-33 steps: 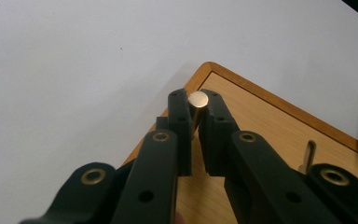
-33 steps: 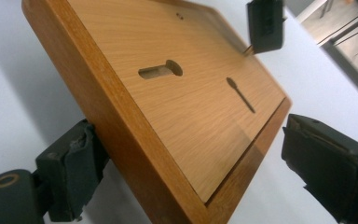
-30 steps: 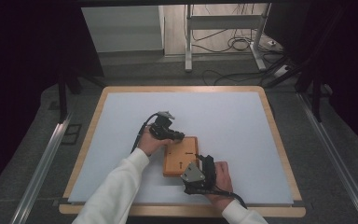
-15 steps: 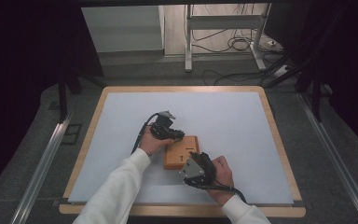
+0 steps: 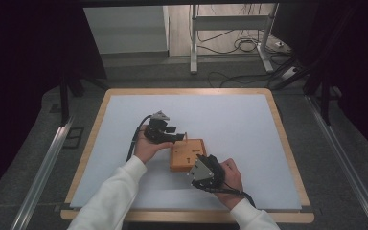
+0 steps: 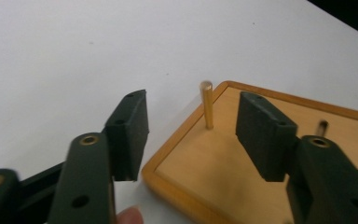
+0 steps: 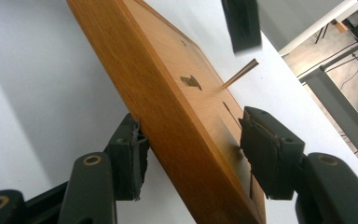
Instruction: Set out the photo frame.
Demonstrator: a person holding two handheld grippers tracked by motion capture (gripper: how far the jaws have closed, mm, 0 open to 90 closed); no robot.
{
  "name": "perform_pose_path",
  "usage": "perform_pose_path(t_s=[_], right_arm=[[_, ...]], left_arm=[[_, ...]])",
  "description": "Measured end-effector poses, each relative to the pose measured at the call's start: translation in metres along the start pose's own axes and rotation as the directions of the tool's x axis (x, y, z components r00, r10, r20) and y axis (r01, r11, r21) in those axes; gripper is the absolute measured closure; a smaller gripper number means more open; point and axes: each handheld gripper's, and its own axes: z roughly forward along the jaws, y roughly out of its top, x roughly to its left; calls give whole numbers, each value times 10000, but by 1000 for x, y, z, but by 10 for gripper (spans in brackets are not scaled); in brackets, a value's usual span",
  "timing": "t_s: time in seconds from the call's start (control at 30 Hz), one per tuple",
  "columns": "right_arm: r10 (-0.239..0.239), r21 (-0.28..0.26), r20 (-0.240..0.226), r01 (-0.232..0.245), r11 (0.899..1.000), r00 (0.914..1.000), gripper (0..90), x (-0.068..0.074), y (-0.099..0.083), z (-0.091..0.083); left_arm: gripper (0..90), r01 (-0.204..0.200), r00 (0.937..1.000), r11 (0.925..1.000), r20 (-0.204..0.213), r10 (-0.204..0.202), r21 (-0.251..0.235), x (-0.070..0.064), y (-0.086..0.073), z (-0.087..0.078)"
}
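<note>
Wooden board (image 5: pixel 187 154) lies just below the frame's centre on the table (image 5: pixel 249 124), now turned diagonal. Right gripper (image 5: pixel 201 165) has moved to its lower corner, jaws apart astride the edge; left gripper (image 5: pixel 178 138), also apart, flanks the brass peg (image 6: pixel 207 103), ready to grasp.

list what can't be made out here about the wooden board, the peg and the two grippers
- Wooden board: its near edge is hidden by the right gripper in the high view; in the right gripper view the bottom frame edge cuts it off.
- Brass peg: too small in the high view to tell how deep it sits.
- Left gripper: open around the peg; near parts blurred.
- Board's slots: shapes unclear.
</note>
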Motion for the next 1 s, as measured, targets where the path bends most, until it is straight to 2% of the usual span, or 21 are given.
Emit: perform_pose_path(t_s=[0.17, 0.3, 0.37, 0.6, 0.73, 0.87, 0.93, 1.0], right_arm=[[51, -11, 42, -51, 10000, 10000, 448, -4, 0, -2], [78, -17, 93, -78, 10000, 9999, 451, -5, 0, -2], [71, -6, 111, -71, 10000, 9999, 452, -6, -1, -2], [65, 49, 140, -65, 10000, 9999, 452, -6, -1, -1], [51, 124, 191, -53, 9999, 9998, 460, -7, 0, -2], [139, 134, 222, -142, 9998, 9997, 472, -10, 1, -3], [138, 179, 228, -142, 9997, 9996, 480, -12, 4, -3], [124, 187, 247, -128, 9997, 9996, 487, -15, 7, -3]], left_arm=[[395, -236, 9990, 9993, -383, 225, -295, -1, -25, -27], [386, -494, 9973, 9986, -547, 482, -206, -4, -46, -42], [370, -730, 9954, 9973, -613, 733, 70, -5, -53, -47], [361, -801, 9953, 9965, -527, 812, 230, -10, -68, -54], [352, -926, 9934, 9946, -635, 954, 466, -13, -75, -56], [349, -837, 9937, 9946, -697, 879, 617, -13, -84, -60], [351, -633, 9936, 9960, -895, 689, 637, -13, -88, -62], [352, -559, 9942, 9960, -883, 620, 694, -12, -93, -65]])
